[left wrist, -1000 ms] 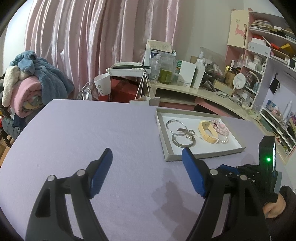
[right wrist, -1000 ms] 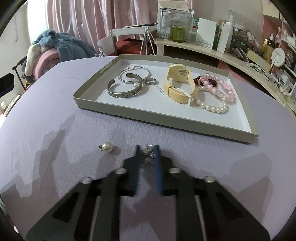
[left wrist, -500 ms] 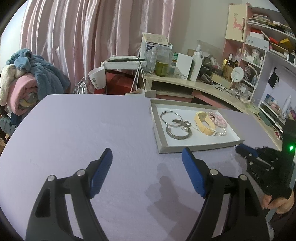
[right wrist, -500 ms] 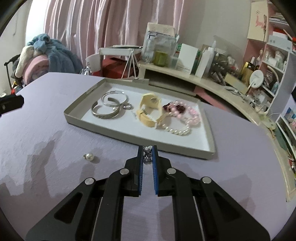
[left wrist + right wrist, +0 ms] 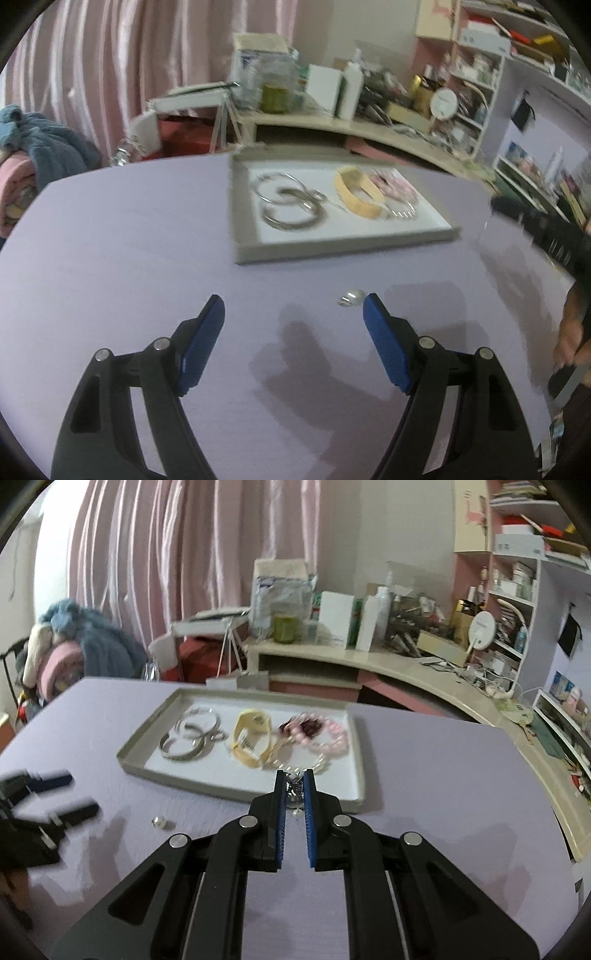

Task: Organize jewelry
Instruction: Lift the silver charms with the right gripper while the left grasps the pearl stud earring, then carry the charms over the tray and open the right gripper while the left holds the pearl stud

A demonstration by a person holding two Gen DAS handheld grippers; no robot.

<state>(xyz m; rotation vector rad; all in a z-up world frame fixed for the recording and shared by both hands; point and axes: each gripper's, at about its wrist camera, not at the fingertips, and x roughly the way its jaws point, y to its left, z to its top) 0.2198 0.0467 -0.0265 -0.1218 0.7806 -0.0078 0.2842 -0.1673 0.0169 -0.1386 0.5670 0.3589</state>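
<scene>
My right gripper (image 5: 295,775) is shut on a small silver-and-pearl earring (image 5: 295,794) and holds it above the near right edge of the grey jewelry tray (image 5: 236,792). The tray holds silver bangles (image 5: 192,734), a yellow watch (image 5: 251,738) and pink and pearl bracelets (image 5: 321,738). A loose pearl earring (image 5: 351,297) lies on the lilac table just ahead of my open, empty left gripper (image 5: 293,310), near its right finger; it also shows in the right wrist view (image 5: 159,822). The tray (image 5: 332,245) lies beyond it.
The lilac table (image 5: 110,240) ends at a cluttered curved desk (image 5: 406,664) and shelves (image 5: 517,572) behind and to the right. A pile of blankets (image 5: 74,642) lies at the far left, before pink curtains.
My right gripper lifted the earring off the table and carried it up to the tray's near edge. My left gripper moved forward to the right, bringing the loose pearl earring into view by its right finger.
</scene>
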